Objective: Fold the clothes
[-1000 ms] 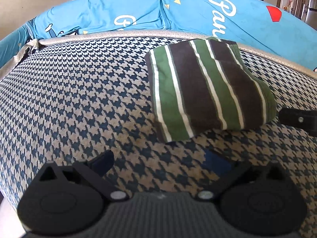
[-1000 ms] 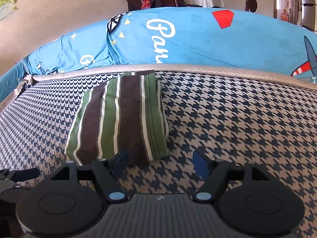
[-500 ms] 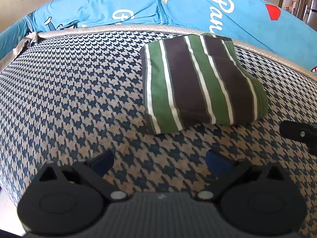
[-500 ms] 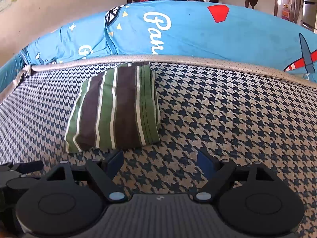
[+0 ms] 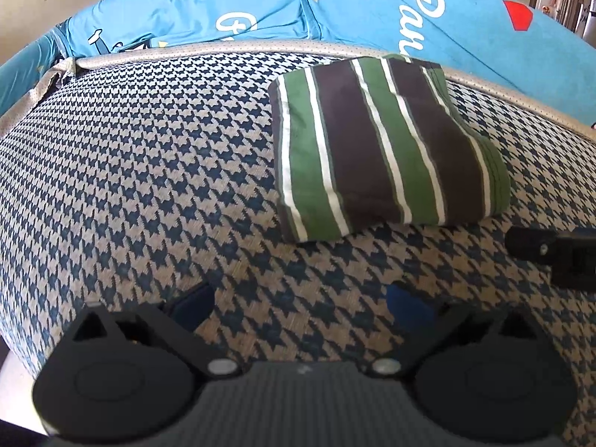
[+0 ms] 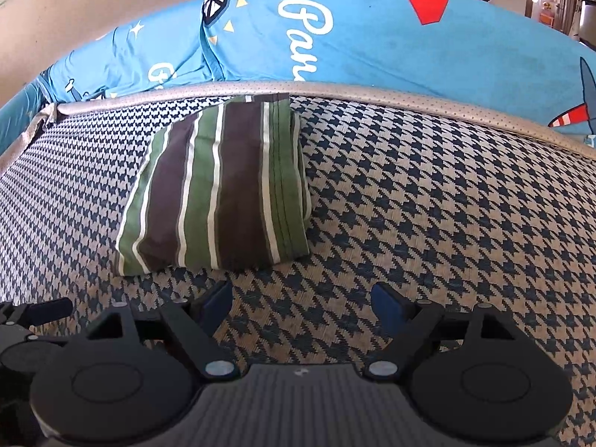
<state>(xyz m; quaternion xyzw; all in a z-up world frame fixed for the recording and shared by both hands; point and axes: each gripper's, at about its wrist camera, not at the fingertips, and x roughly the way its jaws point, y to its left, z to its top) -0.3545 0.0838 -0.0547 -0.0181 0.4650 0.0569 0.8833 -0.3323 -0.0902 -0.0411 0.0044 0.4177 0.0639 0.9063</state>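
Right wrist view: your right gripper (image 6: 300, 303) stands wide and empty, a touch wider than 1 second ago, now clear of the folded striped garment (image 6: 219, 190); your left gripper (image 5: 298, 303) gapes empty too; the garment rests on the houndstooth cushion (image 6: 428, 205), so this fold looks finished.

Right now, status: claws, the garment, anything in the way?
Left claw open, empty, short of the cloth. Right claw open, empty. Striped garment lies folded on the houndstooth cushion, untouched. Nothing between claws and garment.
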